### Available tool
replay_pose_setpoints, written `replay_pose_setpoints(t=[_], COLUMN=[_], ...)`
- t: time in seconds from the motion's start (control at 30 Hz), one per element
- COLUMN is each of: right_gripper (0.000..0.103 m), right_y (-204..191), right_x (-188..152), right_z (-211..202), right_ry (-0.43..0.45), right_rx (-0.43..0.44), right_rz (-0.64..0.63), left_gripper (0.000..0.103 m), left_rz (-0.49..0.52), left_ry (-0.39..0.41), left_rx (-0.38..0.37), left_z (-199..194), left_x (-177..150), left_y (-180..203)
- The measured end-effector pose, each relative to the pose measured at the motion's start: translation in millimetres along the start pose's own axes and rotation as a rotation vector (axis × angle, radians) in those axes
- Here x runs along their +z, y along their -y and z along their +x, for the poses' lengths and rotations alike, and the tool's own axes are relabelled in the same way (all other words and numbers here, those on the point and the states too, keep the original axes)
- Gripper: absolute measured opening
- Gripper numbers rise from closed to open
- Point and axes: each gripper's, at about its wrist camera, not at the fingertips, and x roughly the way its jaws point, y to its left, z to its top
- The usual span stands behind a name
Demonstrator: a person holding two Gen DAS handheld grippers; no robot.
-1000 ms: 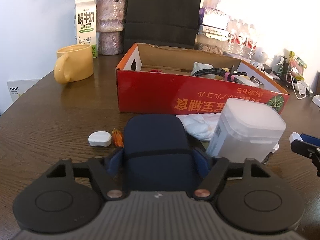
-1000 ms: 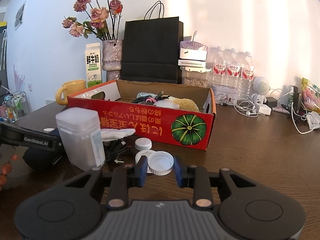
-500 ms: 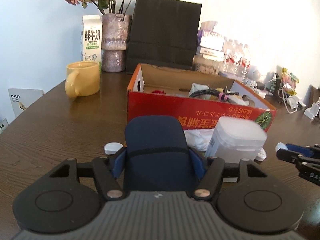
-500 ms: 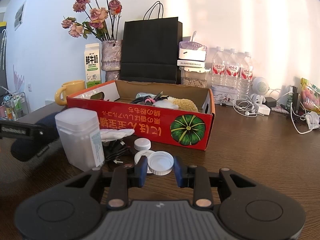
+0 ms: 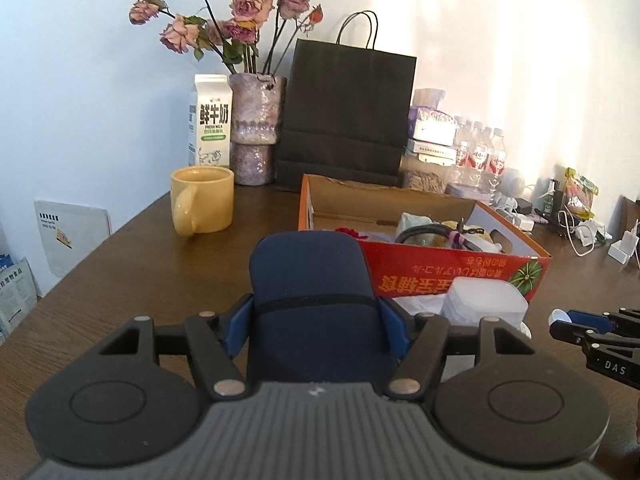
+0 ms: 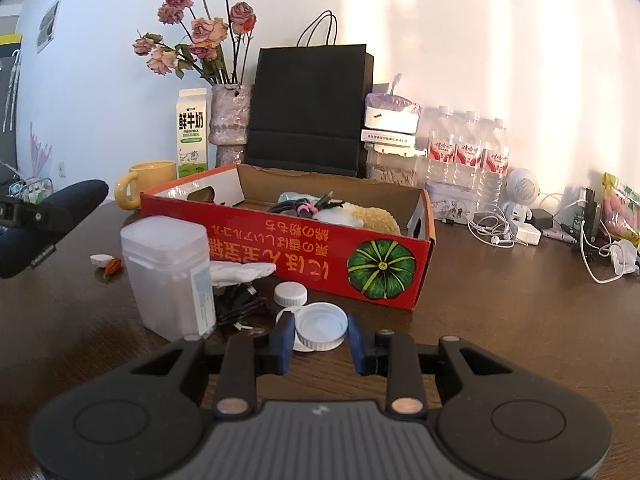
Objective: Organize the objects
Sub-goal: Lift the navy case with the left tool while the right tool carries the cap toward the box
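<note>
Wooden table [image 6: 500, 300]: dark brown, bearing all items listed.

Red cardboard box [image 6: 288, 248]: open-topped, pumpkin print on its front wall, cables and soft items inside.

Translucent plastic container [image 6: 168, 276]: lidded, upright, in front of the box's left end.

Navy pouch [image 5: 312, 300]: clamped between the blue pads of the left gripper [image 5: 316, 316], fingers spread wide and pressed against both its sides; held clear of the table, in front of the box.

White jar lid [image 6: 320, 326]: open side up, lying between the fingers of the right gripper [image 6: 320, 338], which are part-open; whether the pads touch it cannot be told.

Small white cap [image 6: 291, 294]: just behind the lid, near the box front.
</note>
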Motion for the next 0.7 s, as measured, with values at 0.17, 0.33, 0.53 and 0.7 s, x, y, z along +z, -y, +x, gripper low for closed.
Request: replay_pose_setpoints(t=[0.17, 0.33, 0.53, 0.7], right_gripper=[0.027, 0.027, 0.027, 0.027], right_y=[-3.1, -7.4, -9.2, -7.1], right_x=[6.0, 11.6, 12.2, 14.1], right_z=[-4.4, -4.9, -0.9, -1.8], right_ry=[0.021, 0.03, 0.029, 0.036], right_rx=[0.004, 0.011, 0.003, 0.001], right_rz=[0.0, -0.008, -0.005, 0.004], left_gripper=[0.067, 0.067, 0.067, 0.067], left_rz=[-0.005, -0.018, -0.019, -0.012], left_ry=[0.012, 0.02, 0.005, 0.01], left_rx=[-0.014, -0.039, -0.059, -0.061], left_z=[-3.0, -6.7, -4.0, -1.9], left_x=[6.0, 15.0, 19.0, 22.9], left_y=[-4.8, -10.7, -15.1, -12.8])
